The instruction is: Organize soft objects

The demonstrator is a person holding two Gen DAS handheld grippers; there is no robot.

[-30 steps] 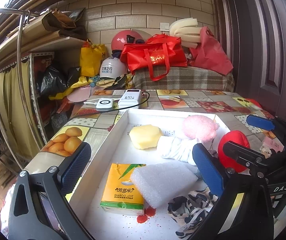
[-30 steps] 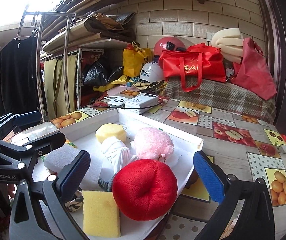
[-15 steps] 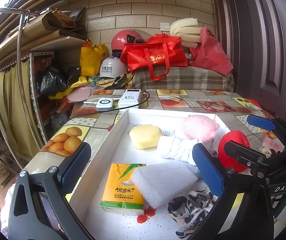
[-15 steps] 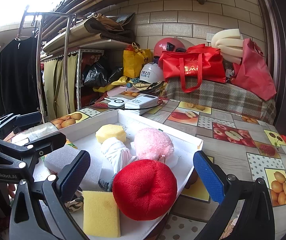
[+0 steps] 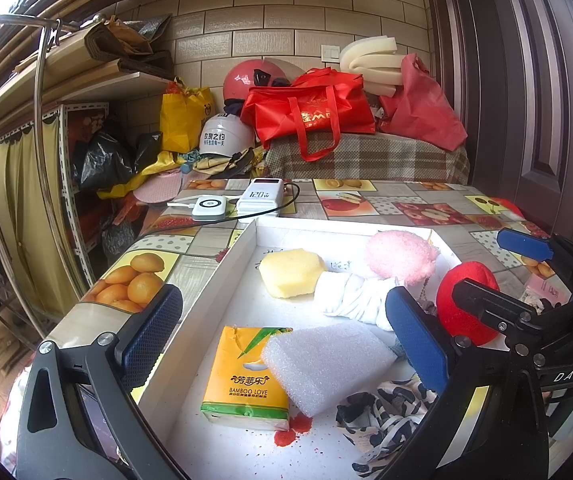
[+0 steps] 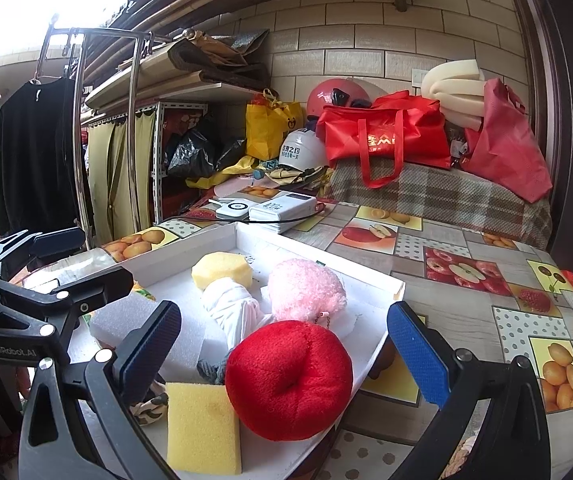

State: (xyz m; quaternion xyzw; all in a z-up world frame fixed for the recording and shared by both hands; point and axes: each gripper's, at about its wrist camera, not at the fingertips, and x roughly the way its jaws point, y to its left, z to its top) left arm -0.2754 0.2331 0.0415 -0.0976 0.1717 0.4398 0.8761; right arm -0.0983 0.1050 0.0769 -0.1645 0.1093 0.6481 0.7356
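— Since both sets of jaws stand spread wide with nothing between them, which piece do I take first?

— I'd go for the red plush ball (image 6: 288, 376). It sits in the white tray (image 6: 382, 280) at the near right corner, directly ahead of my right gripper (image 6: 282, 344), touching the yellow sponge (image 6: 202, 426) on one side.

— How do you expect it to handle?

— Light and squashy, I judge. The pile looks grippy, so slipping worries me less than the ball bulging out of a shallow pinch. I'd close across its widest middle, well down its sides.

— And my left gripper (image 5: 282, 328)?

— It hovers over the white foam block (image 5: 328, 360), which leans on the tissue pack (image 5: 246, 384). The foam seems featherlight and stiffer; take it by its two long faces, gently, since it probably dents.

— The knotted white cloth (image 5: 356, 300) and pink pompom (image 5: 400, 256)?

— Both limp, I think; grab the knot, and the pompom's centre.
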